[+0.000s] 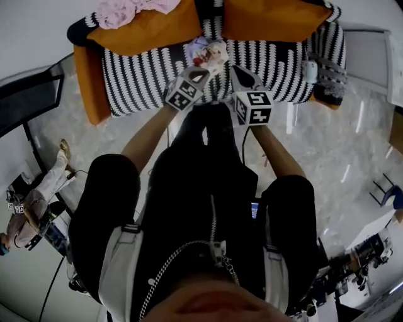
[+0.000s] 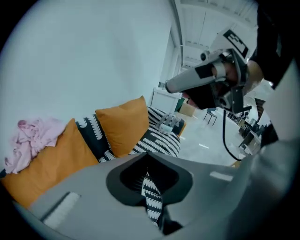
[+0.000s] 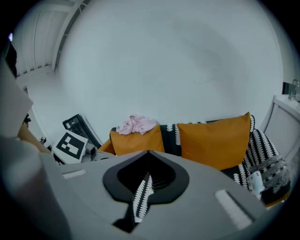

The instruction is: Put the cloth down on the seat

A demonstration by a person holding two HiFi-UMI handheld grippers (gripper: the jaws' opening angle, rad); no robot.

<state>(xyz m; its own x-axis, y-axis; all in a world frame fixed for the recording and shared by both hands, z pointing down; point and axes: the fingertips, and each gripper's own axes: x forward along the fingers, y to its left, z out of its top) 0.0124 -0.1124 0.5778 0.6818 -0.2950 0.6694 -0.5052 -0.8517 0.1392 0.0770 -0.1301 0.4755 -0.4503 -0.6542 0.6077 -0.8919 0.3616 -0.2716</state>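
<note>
A small crumpled white, red and blue cloth (image 1: 206, 51) lies on the black-and-white striped sofa seat (image 1: 145, 78), near its middle at the foot of the cushions. Both grippers hover over the seat's front edge, just short of that cloth. My left gripper (image 1: 201, 75) is shut with nothing held; in its own view the jaws (image 2: 151, 194) leave only a thin slit with striped seat behind. My right gripper (image 1: 241, 77) looks the same, its jaws (image 3: 140, 197) shut and empty. A pink cloth (image 1: 129, 9) lies bunched on top of the left orange cushion (image 1: 151, 28).
A second orange cushion (image 1: 271, 19) leans at the sofa's back right. A pale blue object (image 1: 310, 70) and a grey knitted thing (image 1: 329, 78) sit at the seat's right end. A black frame (image 1: 31, 94) stands to the left; a person (image 1: 31, 207) sits at lower left.
</note>
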